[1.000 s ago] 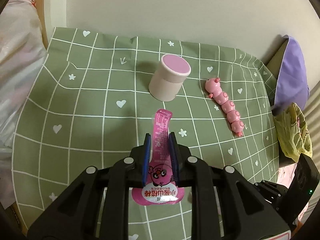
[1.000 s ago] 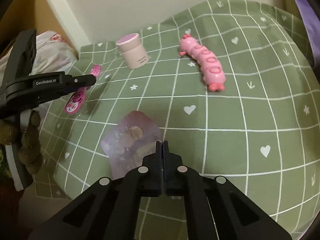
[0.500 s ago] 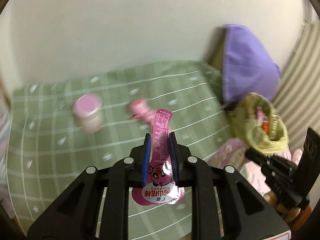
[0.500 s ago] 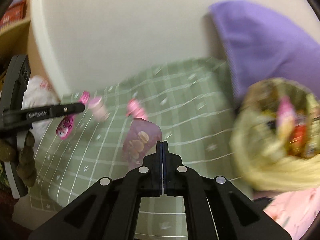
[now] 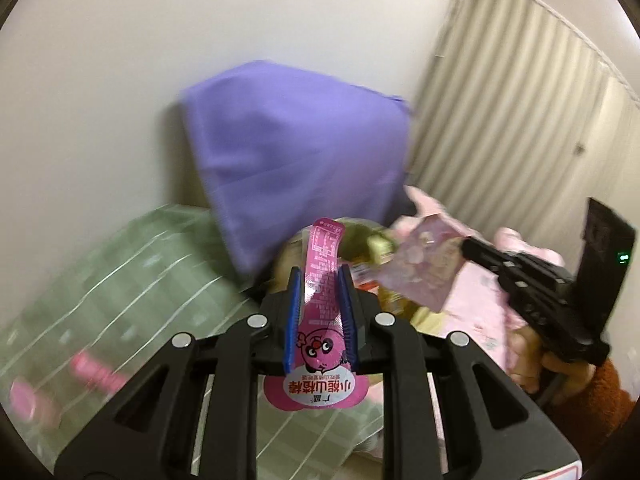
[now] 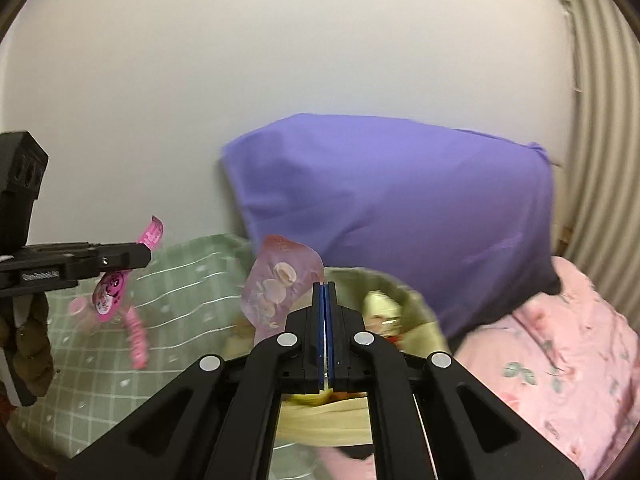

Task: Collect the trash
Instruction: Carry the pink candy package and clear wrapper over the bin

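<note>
The left hand-held gripper (image 5: 319, 312) pinches one pink snack wrapper (image 5: 320, 276) lengthwise between its blue pads, the printed end trailing behind the jaws — a grip that keeps the limp film from folding. The right hand-held gripper (image 6: 324, 320) is pressed together on the edge of one translucent pink wrapper (image 6: 280, 280), which stands up to the left of the jaws. Both pieces are held in the air at the mouth of one yellow-green trash bag (image 6: 416, 308), judged the drop point. The bag sits between the green checked surface (image 6: 188, 276) and one purple pillow (image 6: 400, 208). Count — two wrappers held, one per gripper; several discarded items, blurred, lie in the bag.
</note>
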The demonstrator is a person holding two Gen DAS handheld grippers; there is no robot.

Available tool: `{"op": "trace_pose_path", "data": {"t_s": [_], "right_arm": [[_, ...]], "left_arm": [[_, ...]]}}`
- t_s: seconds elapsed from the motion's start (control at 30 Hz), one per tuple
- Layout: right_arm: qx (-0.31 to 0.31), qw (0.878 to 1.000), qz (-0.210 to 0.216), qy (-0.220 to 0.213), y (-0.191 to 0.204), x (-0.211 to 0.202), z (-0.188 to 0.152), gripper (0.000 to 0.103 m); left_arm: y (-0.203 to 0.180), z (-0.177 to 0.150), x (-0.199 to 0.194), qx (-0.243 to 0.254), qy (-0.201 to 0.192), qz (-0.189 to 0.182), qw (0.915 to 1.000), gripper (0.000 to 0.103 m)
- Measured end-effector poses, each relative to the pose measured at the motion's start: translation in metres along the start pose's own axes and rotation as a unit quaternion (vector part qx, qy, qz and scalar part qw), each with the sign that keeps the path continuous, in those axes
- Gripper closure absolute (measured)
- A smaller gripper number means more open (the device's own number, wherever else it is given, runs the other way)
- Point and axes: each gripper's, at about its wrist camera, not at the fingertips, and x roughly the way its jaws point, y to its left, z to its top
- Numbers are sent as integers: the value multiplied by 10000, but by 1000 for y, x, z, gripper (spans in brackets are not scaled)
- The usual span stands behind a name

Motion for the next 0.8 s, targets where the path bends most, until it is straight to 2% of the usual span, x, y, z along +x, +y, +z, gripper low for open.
{"op": "trace_pose_path", "data": {"t_s": [0.17,0.37,0.5,0.57,0.67,0.8], "right_arm": [[263,9990,-284,225,-28,15,3,100],[325,9969,-220,679,-34,55,-13,100],[379,9937,-117,1044,-32,92,-31,100],[374,9918,-196,1208,-31,103,-39,100],[487,9888,-188,1399,-32,110,-49,100],[615,9877,-230,1417,-37,109,-55,100]], "left_arm": [[-19,26,56,203,391,-599,9972,85],[-24,23,111,338,746,-1000,9916,85],[-15,11,151,239,1118,-947,9889,85],[-11,7,168,197,1289,-926,9871,85],[-5,2,183,171,1441,-919,9851,85],[2,-3,194,115,1595,-941,9826,85]]}}
